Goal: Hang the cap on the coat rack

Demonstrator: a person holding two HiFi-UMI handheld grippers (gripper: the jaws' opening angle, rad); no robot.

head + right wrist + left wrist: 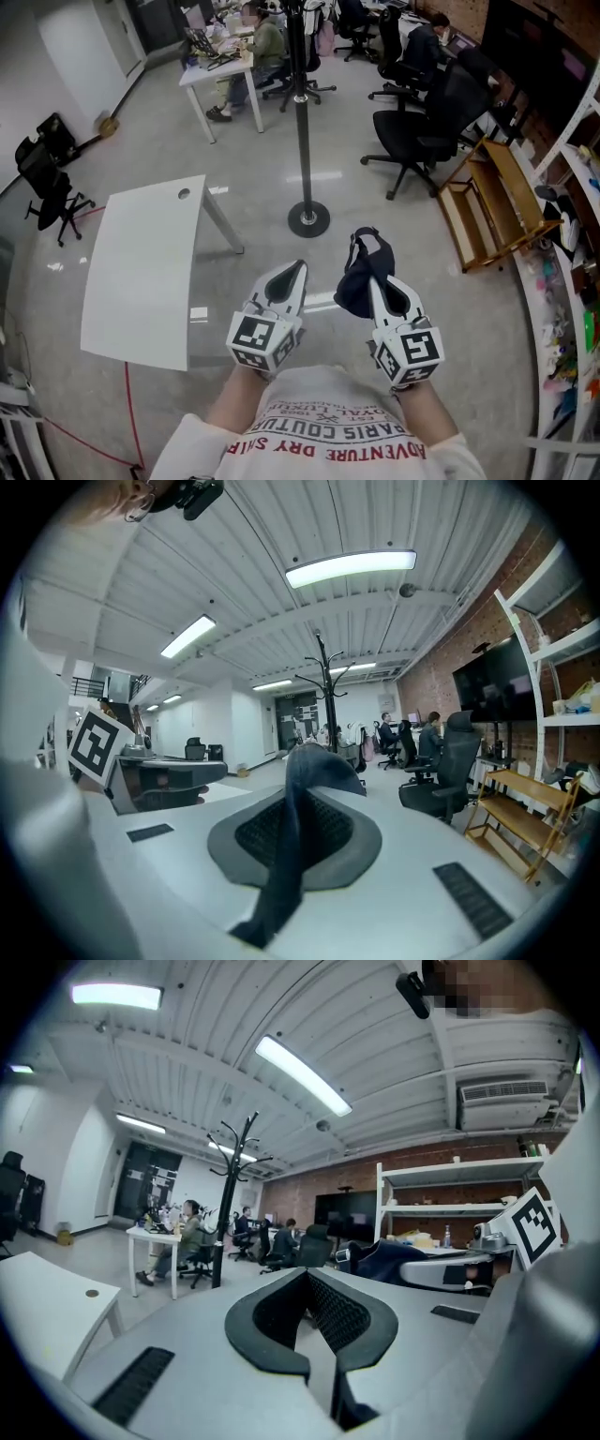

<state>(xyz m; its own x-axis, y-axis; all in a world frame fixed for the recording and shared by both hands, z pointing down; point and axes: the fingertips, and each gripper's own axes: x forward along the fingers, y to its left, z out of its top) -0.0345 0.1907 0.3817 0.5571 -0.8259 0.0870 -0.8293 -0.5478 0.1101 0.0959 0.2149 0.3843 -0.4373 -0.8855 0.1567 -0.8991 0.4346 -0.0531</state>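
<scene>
Right gripper (375,284): fingers closed tight on the cap (354,281), with a fold of its dark blue fabric pinched between the pads. In the right gripper view the fabric runs up between the fingers (328,841) and stands above the tips as a rounded hump. In the head view the rest of the cap bunches around the tips, and a loop of it rises beyond them. Left gripper (298,269): fingers brought together at the tips with nothing between them, as the left gripper view confirms. It is held just beside the right gripper, and both point forward at about the same height in front of the person's body. The coat rack (302,122) stands upright on its round base on the pale floor (375,216), ahead of both grippers and well apart from them. The cap is not on the rack. White worktop (150,267) to the left of the grippers. Black office chair (422,122) and a wooden shelf unit (492,202) to the right.
</scene>
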